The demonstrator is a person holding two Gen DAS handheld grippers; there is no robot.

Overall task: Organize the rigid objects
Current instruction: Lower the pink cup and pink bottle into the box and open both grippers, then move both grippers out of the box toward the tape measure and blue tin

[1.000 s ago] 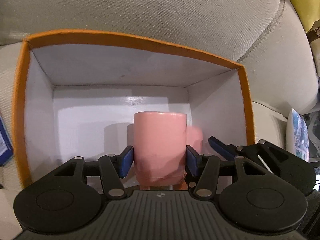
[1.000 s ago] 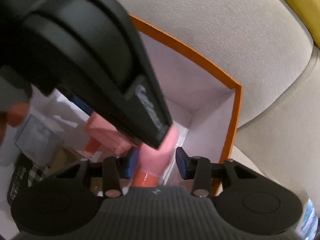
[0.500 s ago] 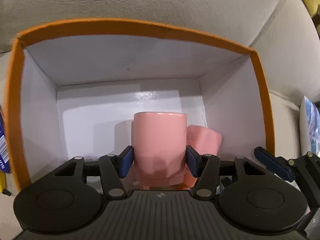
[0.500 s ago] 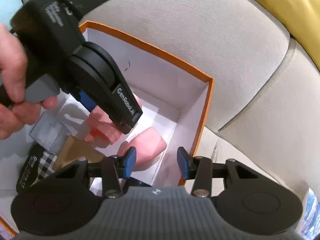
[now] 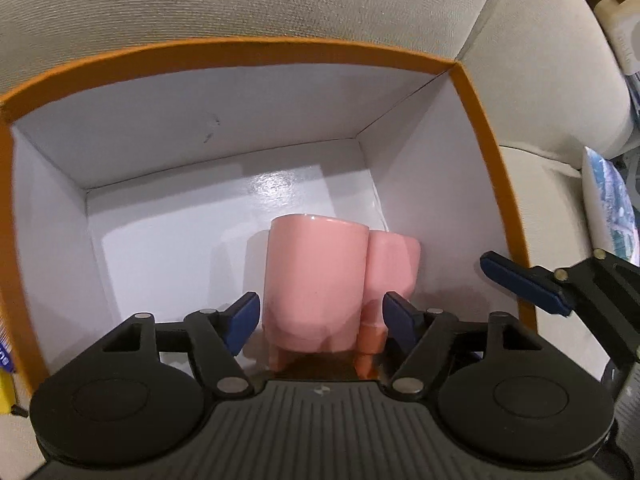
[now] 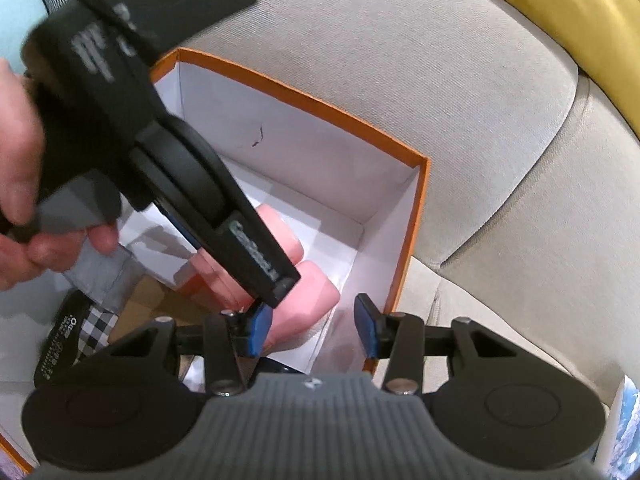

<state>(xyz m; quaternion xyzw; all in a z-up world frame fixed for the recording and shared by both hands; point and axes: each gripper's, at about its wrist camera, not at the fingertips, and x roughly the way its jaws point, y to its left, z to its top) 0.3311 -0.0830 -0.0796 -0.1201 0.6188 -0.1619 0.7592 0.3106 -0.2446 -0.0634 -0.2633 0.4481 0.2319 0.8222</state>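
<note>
Left gripper (image 5: 316,316), jaws just opened, straddles a pink cup (image 5: 316,276) without touching; second cup (image 5: 394,264) just right. Right gripper (image 6: 312,332) apart, empty, over box (image 6: 416,216) edge.

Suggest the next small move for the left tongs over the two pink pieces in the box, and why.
Probably lift the left tongs straight up out of the orange box. Their jaws have just been opening, and the pads now stand clear on both sides of the pink piece, which sits beside the second pink piece near the box's right wall. The right tongs are open and hold nothing.
</note>
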